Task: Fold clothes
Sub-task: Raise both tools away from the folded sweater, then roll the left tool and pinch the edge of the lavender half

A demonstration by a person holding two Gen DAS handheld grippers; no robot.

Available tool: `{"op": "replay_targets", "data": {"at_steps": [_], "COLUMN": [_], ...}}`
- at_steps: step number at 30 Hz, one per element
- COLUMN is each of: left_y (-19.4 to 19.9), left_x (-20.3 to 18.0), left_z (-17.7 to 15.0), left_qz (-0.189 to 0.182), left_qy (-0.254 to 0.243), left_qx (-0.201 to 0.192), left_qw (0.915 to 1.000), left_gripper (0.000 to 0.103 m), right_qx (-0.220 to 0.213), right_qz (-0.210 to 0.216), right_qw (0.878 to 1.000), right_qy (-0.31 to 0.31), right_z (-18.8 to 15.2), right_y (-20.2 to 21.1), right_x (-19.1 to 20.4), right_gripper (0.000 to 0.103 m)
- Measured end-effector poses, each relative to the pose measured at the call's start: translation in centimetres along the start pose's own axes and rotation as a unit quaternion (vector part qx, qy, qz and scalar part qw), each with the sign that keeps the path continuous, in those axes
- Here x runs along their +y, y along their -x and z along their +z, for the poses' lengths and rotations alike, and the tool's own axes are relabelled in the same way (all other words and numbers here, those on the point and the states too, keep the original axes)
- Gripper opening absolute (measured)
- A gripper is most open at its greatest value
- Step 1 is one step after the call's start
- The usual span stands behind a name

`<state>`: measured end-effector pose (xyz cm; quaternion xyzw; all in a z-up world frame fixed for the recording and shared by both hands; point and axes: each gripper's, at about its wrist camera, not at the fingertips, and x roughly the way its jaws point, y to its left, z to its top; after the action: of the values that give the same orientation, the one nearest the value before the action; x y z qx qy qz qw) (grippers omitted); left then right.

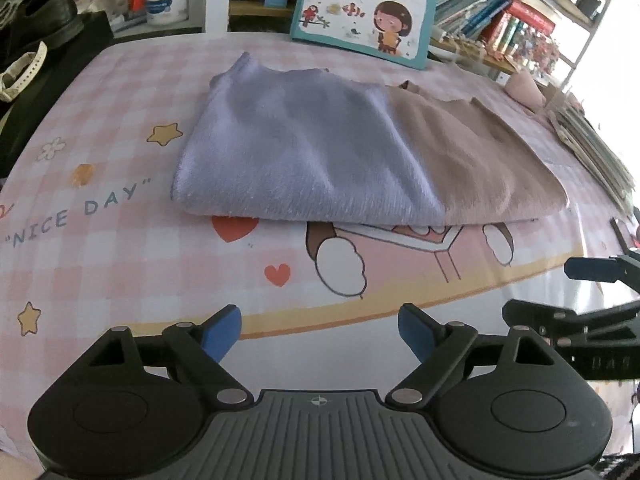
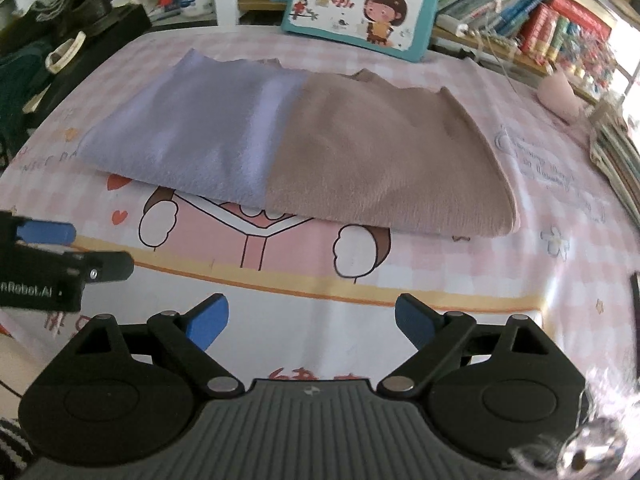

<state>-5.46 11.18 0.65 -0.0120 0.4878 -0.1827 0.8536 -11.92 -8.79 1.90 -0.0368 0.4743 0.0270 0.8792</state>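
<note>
Sweater [image 1: 352,148] folded flat mid-table on tablecloth [image 1: 120,264], beyond both grippers; left gripper [image 1: 320,330] and right gripper [image 2: 310,322] spread wide, empty; risk: pinching top layer only, fold slides apart; snagging tablecloth drags everything.

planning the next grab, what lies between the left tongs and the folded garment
Nothing stands there: between the open left tongs and the lilac-and-tan folded garment lies only bare printed tablecloth, with hearts and a cartoon drawing. The left wrist view shows it.

A pink checked cartoon cloth [image 1: 120,92] covers the table. Behind it stand crowded bookshelves [image 2: 520,12] and a propped picture book [image 1: 368,4]. Daylight glares from the right.
</note>
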Motion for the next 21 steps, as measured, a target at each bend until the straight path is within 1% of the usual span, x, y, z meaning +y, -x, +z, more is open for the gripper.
{"op": "replay_targets", "data": {"at_steps": [5, 7, 12, 15, 17, 21], "left_y": [-0.9, -1.3, -2.3, -2.7, -3.0, -3.0], "left_x": [-1.7, -2.9, -6.9, -9.0, -10.0, -11.1], "left_z": [0.5, 0.9, 1.7, 1.7, 1.6, 1.0], "left_qz": [0.021, 0.035, 0.078, 0.097, 0.106, 0.126], "left_qy": [0.032, 0.048, 0.086, 0.123, 0.152, 0.208], "left_qx": [0.002, 0.0, -0.006, -0.02, -0.021, -0.024], "left_qw": [0.9993, 0.9982, 0.9931, 0.9875, 0.9825, 0.9698], "left_gripper": [0.089, 0.089, 0.089, 0.09, 0.09, 0.09], "right_qx": [-0.016, -0.024, -0.033, -0.052, -0.062, -0.052], "right_qz": [0.015, 0.025, 0.057, 0.067, 0.071, 0.098], "right_qw": [0.999, 0.997, 0.988, 0.983, 0.979, 0.979], "right_qy": [0.046, 0.071, 0.136, 0.163, 0.179, 0.172], "right_z": [0.2, 0.2, 0.4, 0.5, 0.5, 0.5], "right_y": [-0.5, -0.7, -1.2, -1.1, -1.3, -1.8], "right_x": [-1.9, -3.0, -7.2, -10.1, -12.0, -15.1], "right_gripper": [0.094, 0.097, 0.098, 0.102, 0.102, 0.102]}}
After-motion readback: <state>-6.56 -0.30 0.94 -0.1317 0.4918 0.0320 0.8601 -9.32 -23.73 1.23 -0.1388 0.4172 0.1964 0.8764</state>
